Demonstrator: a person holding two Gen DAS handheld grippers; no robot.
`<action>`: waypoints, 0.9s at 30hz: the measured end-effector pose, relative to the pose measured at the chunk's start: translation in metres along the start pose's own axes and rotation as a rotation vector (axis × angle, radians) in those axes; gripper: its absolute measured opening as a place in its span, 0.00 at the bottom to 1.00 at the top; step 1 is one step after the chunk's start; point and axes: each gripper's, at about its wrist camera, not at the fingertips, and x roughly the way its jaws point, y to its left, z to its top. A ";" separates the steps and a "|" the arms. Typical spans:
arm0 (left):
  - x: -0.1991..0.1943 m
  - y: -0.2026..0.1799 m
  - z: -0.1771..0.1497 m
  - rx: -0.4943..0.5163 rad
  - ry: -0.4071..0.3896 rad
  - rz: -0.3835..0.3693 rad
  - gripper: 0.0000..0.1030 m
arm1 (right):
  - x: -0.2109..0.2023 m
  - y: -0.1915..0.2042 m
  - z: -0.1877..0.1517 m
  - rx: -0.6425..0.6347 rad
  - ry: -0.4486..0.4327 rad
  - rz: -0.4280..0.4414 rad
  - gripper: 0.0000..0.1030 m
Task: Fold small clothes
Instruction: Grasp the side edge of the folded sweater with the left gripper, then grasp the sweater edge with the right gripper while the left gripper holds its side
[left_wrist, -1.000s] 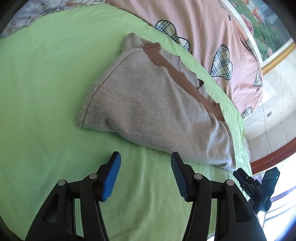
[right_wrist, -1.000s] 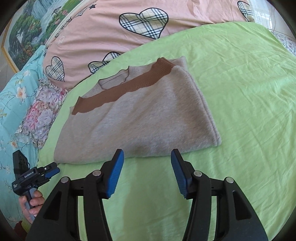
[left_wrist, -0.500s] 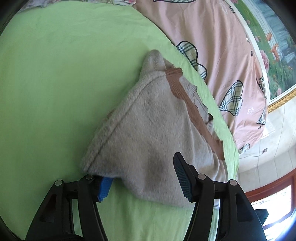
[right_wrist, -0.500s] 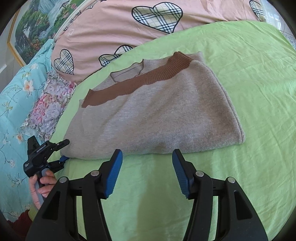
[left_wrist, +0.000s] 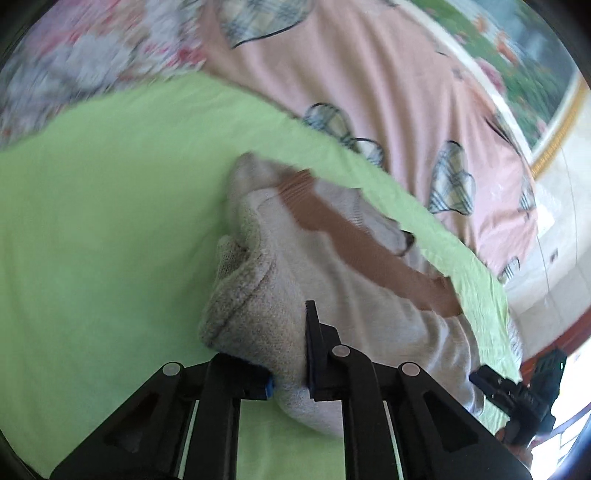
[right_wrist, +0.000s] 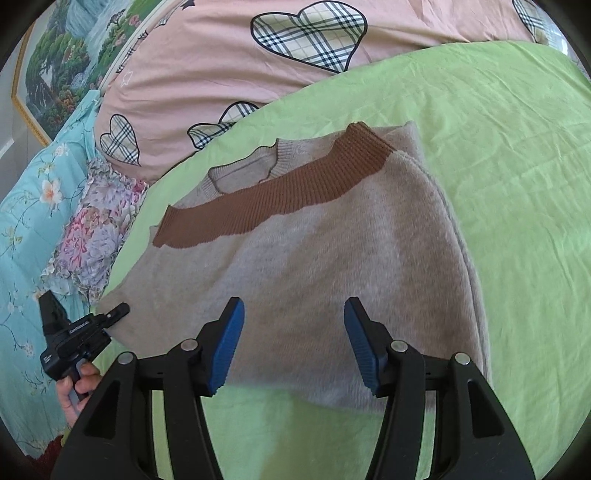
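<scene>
left gripper (left_wrist: 290, 373) is clamped on a bunched corner of the grey sweater (left_wrist: 332, 295), its fingers pinched narrow around the lifted knit; that view is blurred. the sweater lies folded on the green sheet (right_wrist: 498, 129), its brown ribbed band (right_wrist: 273, 199) on the side toward the pink heart-print quilt (right_wrist: 221, 66). beyond the sweater's left edge sit a floral pillow (right_wrist: 96, 236) and a teal floral cover (right_wrist: 26, 221). right gripper (right_wrist: 293, 343) hovers over the sweater's near edge with its blue-padded fingers (right_wrist: 227, 343) spread wide, gripping nothing. whether the pads touch the knit cannot be told.
</scene>
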 end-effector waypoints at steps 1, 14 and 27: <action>-0.002 -0.010 0.001 0.031 -0.006 -0.009 0.09 | 0.001 -0.002 0.002 0.006 0.003 0.008 0.56; 0.067 -0.141 -0.062 0.406 0.168 -0.095 0.09 | 0.062 0.002 0.045 0.078 0.179 0.345 0.66; 0.067 -0.145 -0.069 0.471 0.174 -0.071 0.09 | 0.170 0.063 0.100 0.016 0.293 0.436 0.33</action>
